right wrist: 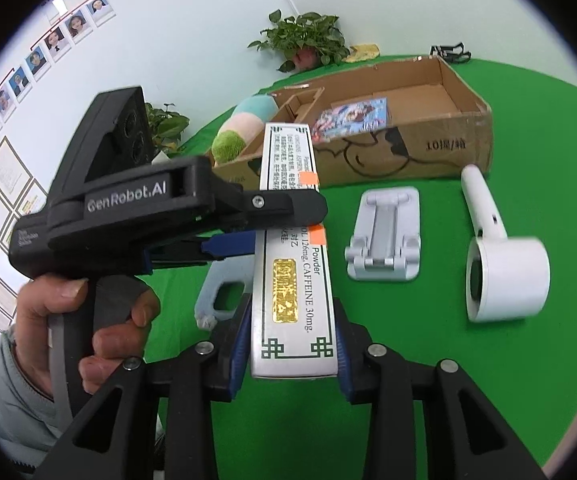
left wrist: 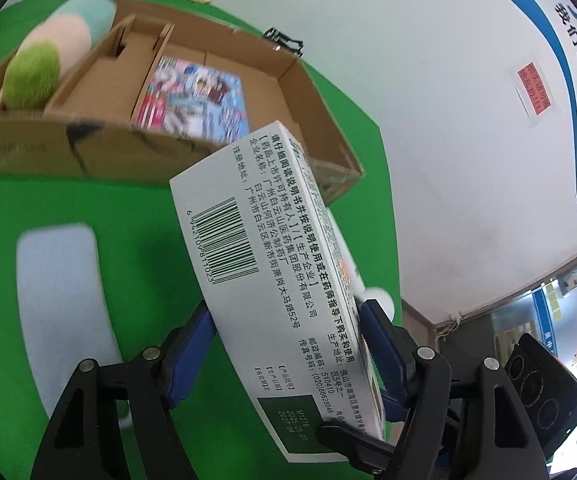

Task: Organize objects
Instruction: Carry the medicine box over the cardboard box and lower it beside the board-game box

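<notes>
Left wrist view: white box [left wrist: 284, 288] held aloft, tilted toward the carton [left wrist: 160, 148] on the green cloth [left wrist: 48, 208], probably bound for it, where a booklet [left wrist: 196, 100] and plush [left wrist: 48, 68] already lie. Left gripper [left wrist: 288, 344] half open, blue pads flanking the box; contact hard to tell

Right wrist view: same box [right wrist: 292, 280] clamped narrow at its near end by the right gripper [right wrist: 292, 356], carrying the weight. Left gripper [right wrist: 284, 220] crossing mid-box, likely for a handover. Stand [right wrist: 384, 236] and roller [right wrist: 500, 256] waiting on the cloth

Bright even light; fisheye edges dark, slight motion blur.
</notes>
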A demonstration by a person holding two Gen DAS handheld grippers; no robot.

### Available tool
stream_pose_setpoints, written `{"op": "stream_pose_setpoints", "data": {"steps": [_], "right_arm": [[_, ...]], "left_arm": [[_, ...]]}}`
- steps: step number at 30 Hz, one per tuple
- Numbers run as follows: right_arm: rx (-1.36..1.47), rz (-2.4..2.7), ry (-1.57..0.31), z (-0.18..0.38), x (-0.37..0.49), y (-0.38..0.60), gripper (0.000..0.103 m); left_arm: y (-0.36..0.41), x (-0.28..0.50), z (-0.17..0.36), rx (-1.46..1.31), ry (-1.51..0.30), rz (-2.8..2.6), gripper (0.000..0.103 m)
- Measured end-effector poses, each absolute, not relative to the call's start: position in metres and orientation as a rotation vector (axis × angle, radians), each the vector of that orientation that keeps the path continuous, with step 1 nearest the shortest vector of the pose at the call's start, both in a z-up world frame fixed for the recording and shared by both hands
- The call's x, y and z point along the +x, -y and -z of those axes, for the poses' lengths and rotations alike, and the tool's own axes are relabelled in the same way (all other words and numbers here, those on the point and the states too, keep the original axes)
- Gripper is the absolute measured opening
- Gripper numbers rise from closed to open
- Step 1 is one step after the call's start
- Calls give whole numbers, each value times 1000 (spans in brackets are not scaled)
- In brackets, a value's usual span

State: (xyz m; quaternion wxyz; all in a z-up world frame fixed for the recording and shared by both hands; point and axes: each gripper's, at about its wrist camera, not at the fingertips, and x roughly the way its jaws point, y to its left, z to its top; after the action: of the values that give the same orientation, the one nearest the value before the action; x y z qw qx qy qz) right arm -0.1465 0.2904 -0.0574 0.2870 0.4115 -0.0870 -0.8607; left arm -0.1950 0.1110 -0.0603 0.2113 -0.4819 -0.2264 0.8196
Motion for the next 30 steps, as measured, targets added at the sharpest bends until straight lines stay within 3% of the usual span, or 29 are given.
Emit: {"op": "stream_pose_setpoints", "data": {"steps": [5, 16, 30], "right_arm": [[1028, 2353, 186, 38, -174, -288, 39], [964, 2500, -114, 12, -230, -275, 45], [1084, 2405, 284, 22, -347, -300, 43]], "left_arm": [[-119, -230, 22, -1295, 542, -2344, 70], [-138, -307, -19, -1275, 459, -2386, 69], [-156, -443, 1, -1409, 370, -2401, 66]]}}
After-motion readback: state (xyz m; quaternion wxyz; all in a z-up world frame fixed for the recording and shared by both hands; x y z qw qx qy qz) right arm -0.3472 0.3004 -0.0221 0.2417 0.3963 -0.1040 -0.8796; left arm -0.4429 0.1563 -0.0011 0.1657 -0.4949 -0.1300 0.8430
